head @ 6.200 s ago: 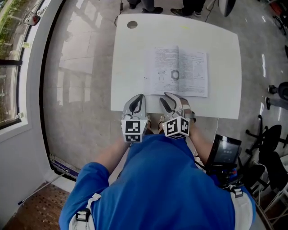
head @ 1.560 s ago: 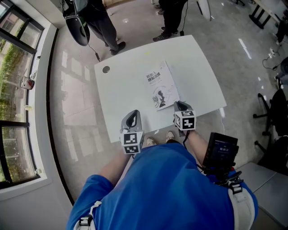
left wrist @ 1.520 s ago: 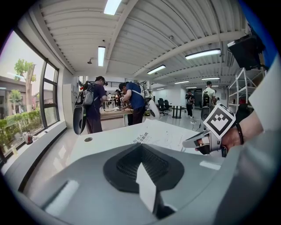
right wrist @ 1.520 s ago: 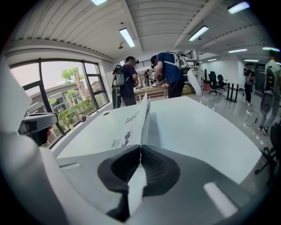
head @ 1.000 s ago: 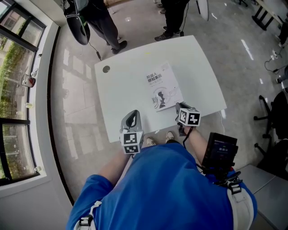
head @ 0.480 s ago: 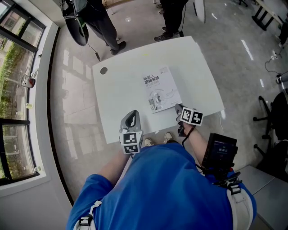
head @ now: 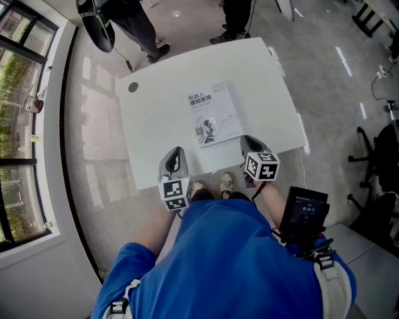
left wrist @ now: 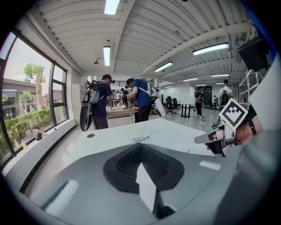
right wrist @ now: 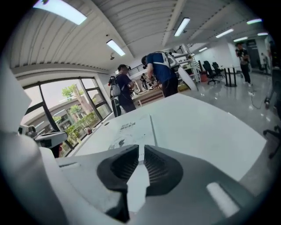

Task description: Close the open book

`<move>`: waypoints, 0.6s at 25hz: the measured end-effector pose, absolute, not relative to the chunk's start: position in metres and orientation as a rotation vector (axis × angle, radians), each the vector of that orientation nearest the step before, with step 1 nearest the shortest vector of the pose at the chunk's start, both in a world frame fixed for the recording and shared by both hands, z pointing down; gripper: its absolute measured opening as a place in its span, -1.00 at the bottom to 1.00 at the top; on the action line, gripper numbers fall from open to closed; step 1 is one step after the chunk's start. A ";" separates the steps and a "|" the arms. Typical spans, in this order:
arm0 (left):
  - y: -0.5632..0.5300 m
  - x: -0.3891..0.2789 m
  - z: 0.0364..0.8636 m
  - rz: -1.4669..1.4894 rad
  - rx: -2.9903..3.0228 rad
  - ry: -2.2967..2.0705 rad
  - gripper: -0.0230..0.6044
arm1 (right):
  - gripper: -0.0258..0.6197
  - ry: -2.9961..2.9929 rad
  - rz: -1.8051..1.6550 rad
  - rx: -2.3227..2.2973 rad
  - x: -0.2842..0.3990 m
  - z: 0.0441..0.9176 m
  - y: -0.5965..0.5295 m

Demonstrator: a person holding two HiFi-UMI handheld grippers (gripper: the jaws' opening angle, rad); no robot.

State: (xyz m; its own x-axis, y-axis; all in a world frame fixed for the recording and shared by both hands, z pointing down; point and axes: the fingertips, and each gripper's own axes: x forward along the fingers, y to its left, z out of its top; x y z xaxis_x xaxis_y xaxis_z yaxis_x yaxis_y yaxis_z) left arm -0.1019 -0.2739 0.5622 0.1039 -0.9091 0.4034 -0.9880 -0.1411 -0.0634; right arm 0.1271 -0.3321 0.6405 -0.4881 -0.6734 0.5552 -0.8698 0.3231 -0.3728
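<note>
The book (head: 212, 114) lies closed, cover up, on the white table (head: 156, 124); it also shows in the left gripper view (left wrist: 142, 139) and the right gripper view (right wrist: 131, 129). My right gripper (head: 249, 142) hovers just off the book's near right corner without touching it. Its pads (right wrist: 140, 149) stand a narrow slit apart with nothing between them. My left gripper (head: 174, 152) hangs over the table's front edge, left of the book, jaws (left wrist: 140, 146) closed together and empty. Each gripper shows in the other's view: the right gripper (left wrist: 206, 139), the left gripper (right wrist: 50, 139).
A round cable hole (head: 133, 87) sits in the table's far left corner. People (head: 134, 19) stand beyond the far edge. Windows (head: 19, 93) run along the left. A black device (head: 304, 212) hangs at my right hip, and office chairs (head: 377, 156) stand to the right.
Six seconds ago the book lay open; it is now closed. Over the last second my right gripper drew back from the book's near corner and rose a little. The left gripper hardly moved.
</note>
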 end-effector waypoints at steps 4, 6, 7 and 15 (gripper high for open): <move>-0.269 -0.108 0.556 0.521 2.139 -1.885 -0.91 | -0.83 -2.361 0.741 1.326 0.104 0.611 -0.334; -0.263 -0.093 0.562 0.518 2.152 -1.878 -0.91 | -0.83 -2.397 0.662 1.309 0.108 0.605 -0.331; -0.260 -0.084 0.565 0.516 2.161 -1.878 -0.91 | -0.83 -2.415 0.633 1.304 0.112 0.604 -0.329; -0.222 -0.081 0.548 0.427 2.189 -1.895 -0.91 | -0.83 -2.469 0.458 1.286 0.094 0.561 -0.281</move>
State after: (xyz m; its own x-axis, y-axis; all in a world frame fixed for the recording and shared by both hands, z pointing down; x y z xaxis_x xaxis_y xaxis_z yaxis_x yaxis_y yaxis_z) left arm -0.0813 -0.2221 0.5477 0.1290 -0.9262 0.3542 -0.9886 -0.1481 -0.0272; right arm 0.0941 -0.2814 0.5613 -0.5440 -0.7267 0.4195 -0.8288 0.5434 -0.1334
